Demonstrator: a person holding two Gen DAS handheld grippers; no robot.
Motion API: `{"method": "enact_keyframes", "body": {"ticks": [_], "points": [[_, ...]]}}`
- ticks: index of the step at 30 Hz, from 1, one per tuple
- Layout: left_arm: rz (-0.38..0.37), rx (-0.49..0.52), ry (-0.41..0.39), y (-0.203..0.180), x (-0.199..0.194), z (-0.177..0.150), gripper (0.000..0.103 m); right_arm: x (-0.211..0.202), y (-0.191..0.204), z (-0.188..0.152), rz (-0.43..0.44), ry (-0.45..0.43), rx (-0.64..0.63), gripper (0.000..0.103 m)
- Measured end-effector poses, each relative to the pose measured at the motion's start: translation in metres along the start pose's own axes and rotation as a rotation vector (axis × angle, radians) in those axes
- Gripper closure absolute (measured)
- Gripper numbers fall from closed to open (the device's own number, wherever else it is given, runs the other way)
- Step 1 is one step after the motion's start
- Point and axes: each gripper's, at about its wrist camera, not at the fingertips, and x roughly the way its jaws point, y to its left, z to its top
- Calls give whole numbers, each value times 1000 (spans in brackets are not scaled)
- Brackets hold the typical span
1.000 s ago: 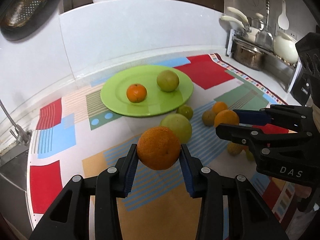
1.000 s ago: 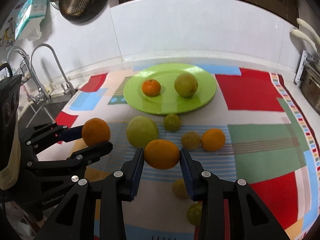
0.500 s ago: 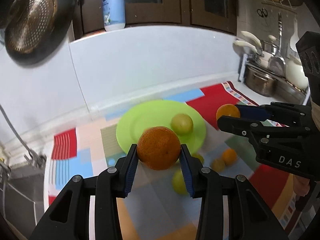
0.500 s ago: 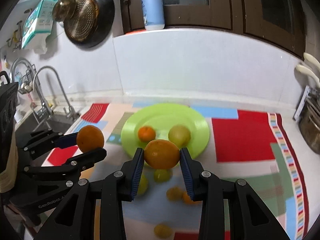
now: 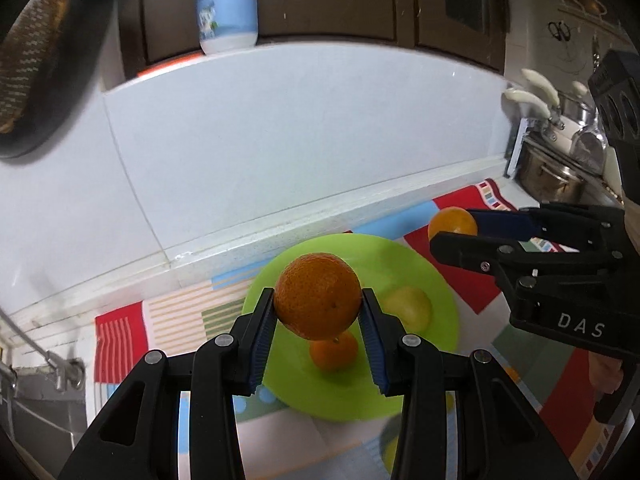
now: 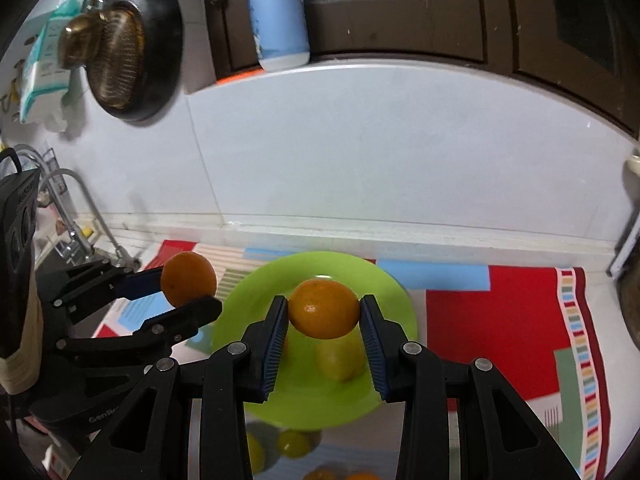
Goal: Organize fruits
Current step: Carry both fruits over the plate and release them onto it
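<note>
My left gripper (image 5: 318, 310) is shut on an orange (image 5: 317, 295) and holds it above the near edge of the green plate (image 5: 424, 268). My right gripper (image 6: 324, 316) is shut on another orange (image 6: 323, 308) above the same plate (image 6: 260, 292). On the plate lie a small orange (image 5: 334, 354) and a yellow-green fruit (image 5: 410, 306), which also shows in the right wrist view (image 6: 340, 360). Each gripper shows in the other's view: the right one (image 5: 456, 226), the left one (image 6: 188, 286).
The plate sits on a colourful patterned mat (image 6: 500, 312) against a white tiled wall. More fruits (image 6: 294, 442) lie on the mat in front of the plate. A sink tap (image 6: 76, 216) is at the left, pots (image 5: 552, 176) at the right.
Both grippers, each still holding its orange, have moved forward and now hang over the plate. The loose fruits on the mat have dropped toward the bottom of the views.
</note>
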Motion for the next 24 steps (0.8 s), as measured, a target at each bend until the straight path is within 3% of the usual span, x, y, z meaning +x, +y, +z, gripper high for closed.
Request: {"method": "enact_keyframes", "body": {"ticks": [13, 20, 24], "points": [[-33, -7, 123, 14, 93, 7, 62, 86, -27, 4, -16, 126, 11, 65], [-46, 2, 157, 14, 112, 5, 62, 107, -36, -2, -19, 158, 21, 65], [-26, -14, 152, 16, 111, 6, 48, 108, -36, -2, -34, 165, 22, 57]]}}
